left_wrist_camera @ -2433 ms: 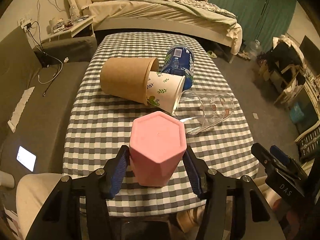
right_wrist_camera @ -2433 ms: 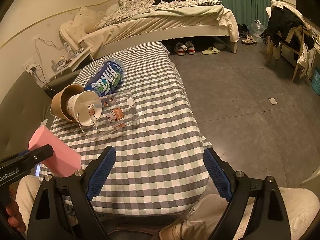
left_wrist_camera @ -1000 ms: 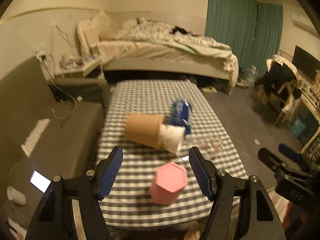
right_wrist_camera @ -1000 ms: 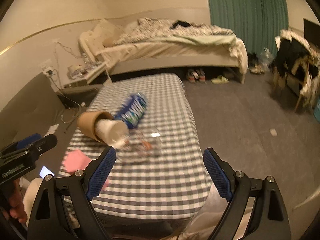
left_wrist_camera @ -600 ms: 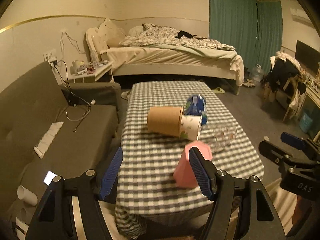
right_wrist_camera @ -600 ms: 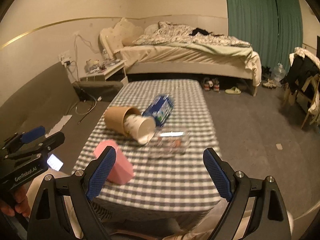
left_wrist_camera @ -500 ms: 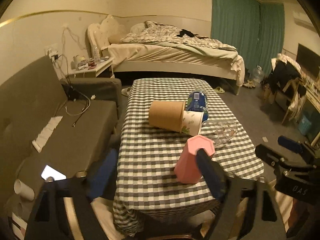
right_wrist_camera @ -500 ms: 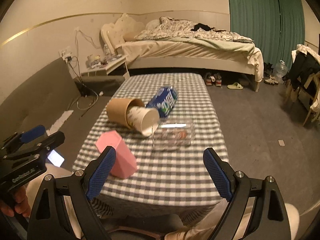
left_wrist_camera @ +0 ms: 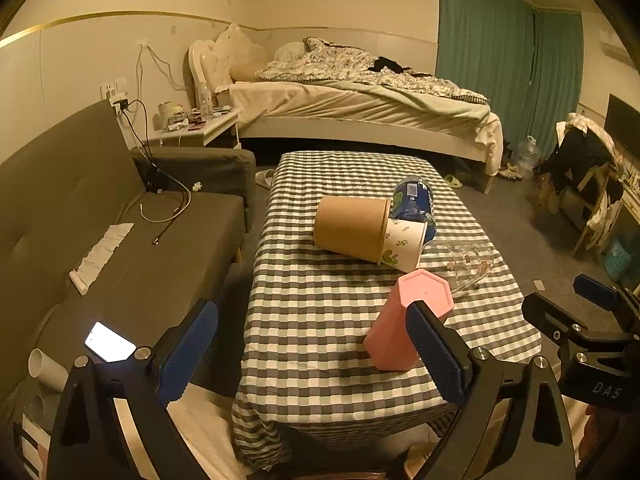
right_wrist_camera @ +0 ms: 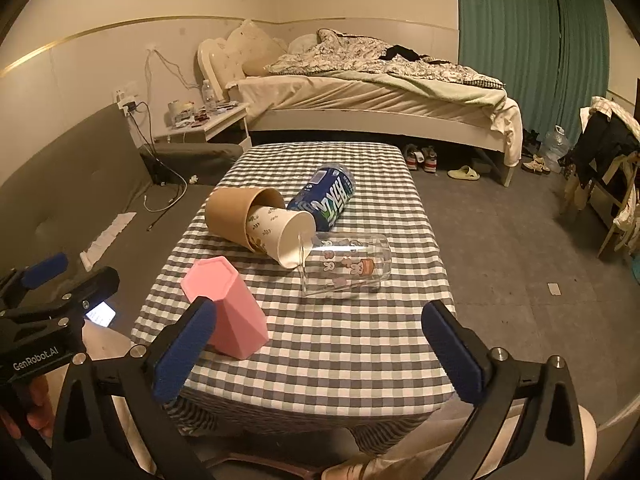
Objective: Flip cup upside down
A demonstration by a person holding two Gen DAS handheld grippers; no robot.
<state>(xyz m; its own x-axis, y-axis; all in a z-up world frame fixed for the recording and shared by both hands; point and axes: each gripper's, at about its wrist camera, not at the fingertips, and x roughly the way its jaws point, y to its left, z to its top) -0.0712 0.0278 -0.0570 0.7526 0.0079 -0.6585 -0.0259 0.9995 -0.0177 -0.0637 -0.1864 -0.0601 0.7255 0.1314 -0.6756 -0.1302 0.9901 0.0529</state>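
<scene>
Presently, item by item from left to right: grey sofa [left_wrist_camera: 120, 240] with a lit phone [left_wrist_camera: 110, 342] on its seat, well apart from the work; left gripper [left_wrist_camera: 310, 354], jaws spread wide and holding nothing, hanging off the near-left corner of the checked table [left_wrist_camera: 320, 300]; pink hexagonal cup [right_wrist_camera: 226, 306], standing near the table's front-left corner with its closed flat base upward and its wider mouth down on the cloth, long axis close to vertical with some lean that may be lens distortion, so it reads as already inverted; brown paper cup [right_wrist_camera: 238, 216] lying on its side with a white printed paper cup [right_wrist_camera: 282, 236] nested in its mouth; blue can [right_wrist_camera: 326, 200] lying just behind them; clear glass cup [right_wrist_camera: 346, 266] on its side, long axis running across the table, rim touching or nearly touching the white cup; right gripper [right_wrist_camera: 320, 354], jaws likewise parted and empty, held back from the near edge. Governing relation, as judged: the pink cup lies ahead and to the right of the left gripper, partly behind its right finger [left_wrist_camera: 434, 354], and to the front-left of the right one; the left is nearer, the glass cup nearer the right
</scene>
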